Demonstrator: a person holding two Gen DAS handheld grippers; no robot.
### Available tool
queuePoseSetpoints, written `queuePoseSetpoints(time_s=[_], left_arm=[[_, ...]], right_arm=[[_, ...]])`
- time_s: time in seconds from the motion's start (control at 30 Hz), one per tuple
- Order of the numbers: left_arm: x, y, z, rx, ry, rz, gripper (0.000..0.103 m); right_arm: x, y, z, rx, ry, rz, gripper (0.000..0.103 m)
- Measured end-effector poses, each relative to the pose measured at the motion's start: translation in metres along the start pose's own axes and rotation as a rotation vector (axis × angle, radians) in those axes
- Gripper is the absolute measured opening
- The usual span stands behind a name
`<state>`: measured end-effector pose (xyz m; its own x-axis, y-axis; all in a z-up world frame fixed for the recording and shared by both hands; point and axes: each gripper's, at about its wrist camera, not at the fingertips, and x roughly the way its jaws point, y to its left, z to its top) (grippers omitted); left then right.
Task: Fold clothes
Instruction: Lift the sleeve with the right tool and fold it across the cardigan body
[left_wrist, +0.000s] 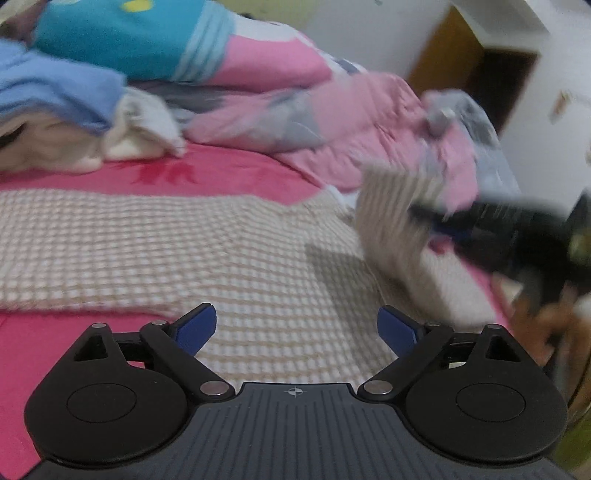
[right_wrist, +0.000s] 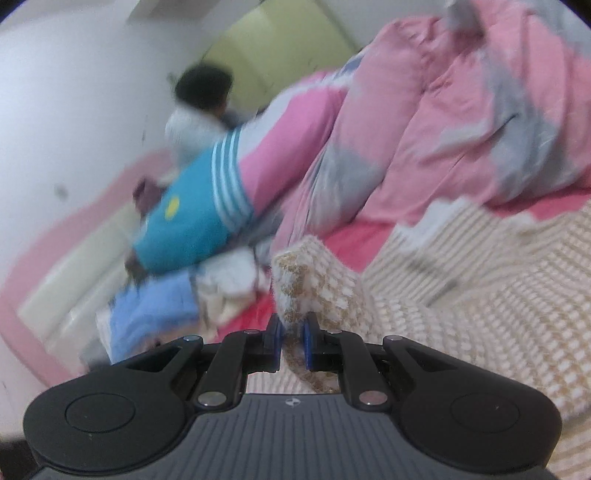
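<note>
Right gripper (right_wrist: 292, 341): my jaws are clamped on a raised corner of the checked garment (right_wrist: 461, 306); the cloth peaks just ahead of my blue pads (right_wrist: 306, 345) and runs down between them.
Left gripper (left_wrist: 295, 328): my jaws stand wide with nothing between them; only flat cloth lies below and ahead.
Bed sheet (left_wrist: 229, 173): red, ahead of my left gripper, beyond the garment's far edge.
Checked garment, place: spread flat under and ahead of my left gripper; to its right one part is lifted, pinched by my right gripper (left_wrist: 491, 225), which is blurred in that view.
Quilt (right_wrist: 424, 122): pink and grey, heaped beyond the garment, ahead and right of my right gripper.
Clothes pile (left_wrist: 66, 107): blue and cream pieces, ahead and left of my left gripper.
Step in hand: I judge a fold is under way, one corner being carried over the flat body.
Next move: lay the held corner down square on the flat part, then release; my left gripper could pin or take the matching corner.
</note>
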<state>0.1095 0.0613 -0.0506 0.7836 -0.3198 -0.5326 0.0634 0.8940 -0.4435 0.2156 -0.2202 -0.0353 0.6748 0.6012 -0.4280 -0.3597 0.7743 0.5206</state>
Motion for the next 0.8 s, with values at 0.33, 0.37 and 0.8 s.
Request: queuePoseSetpoints(time_s=[0.33, 0.37, 0.8], left_arm=[[0.019, 0.038, 0.036, -0.241, 0.027, -0.119, 0.09], [0.024, 0.041, 0.037, -0.254, 0.035, -0.131, 0.09], [0.104, 0.006, 0.024, -0.005, 0.169, 0.003, 0.056]], right_arm=[[0.051, 0.018, -0.061, -0.033, 0.227, 0.04, 0.046], [0.04, 0.013, -0.06, 0.005, 0.215, 0.077, 0.046], [-0.2, -0.2, -0.057, 0.552, -0.3, -0.253, 0.041]])
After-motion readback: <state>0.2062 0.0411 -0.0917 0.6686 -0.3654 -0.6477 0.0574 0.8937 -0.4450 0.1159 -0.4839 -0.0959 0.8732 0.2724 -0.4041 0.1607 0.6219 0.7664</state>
